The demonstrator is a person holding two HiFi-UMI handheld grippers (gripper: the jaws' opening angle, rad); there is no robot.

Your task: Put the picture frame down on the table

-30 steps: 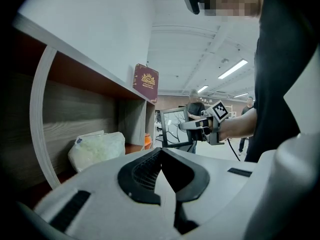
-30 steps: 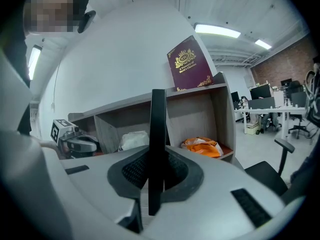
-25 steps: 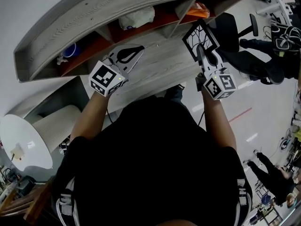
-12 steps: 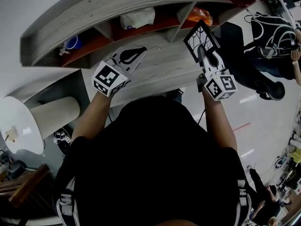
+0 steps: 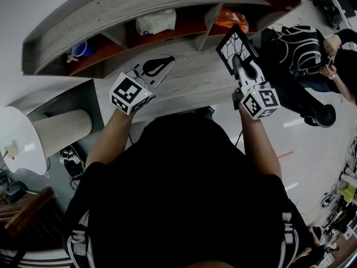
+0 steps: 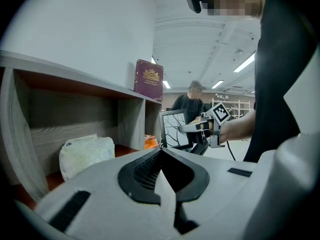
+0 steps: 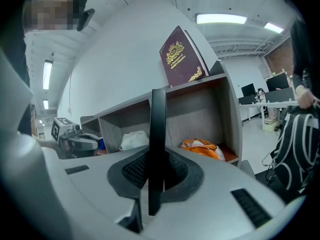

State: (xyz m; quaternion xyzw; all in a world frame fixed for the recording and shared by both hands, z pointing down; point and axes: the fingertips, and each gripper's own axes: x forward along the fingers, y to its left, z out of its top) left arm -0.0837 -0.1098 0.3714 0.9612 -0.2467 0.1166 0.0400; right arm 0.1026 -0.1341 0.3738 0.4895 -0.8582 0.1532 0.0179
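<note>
The picture frame is black with a white branch drawing, and my right gripper is shut on its lower edge, holding it tilted above the grey wooden table. In the right gripper view the frame stands edge-on between the jaws. The left gripper view shows its face off to the right. My left gripper is shut with nothing in it and hovers over the table's left part, well apart from the frame.
Behind the table runs a shelf unit with cubbies holding a white bag, an orange bag and a blue object. A maroon book stands on top. A person with a backpack is at the right. A round white table is at the left.
Both grippers and the frame stay almost where they were. The person with the backpack has come closer at the right, covering the office chair.
</note>
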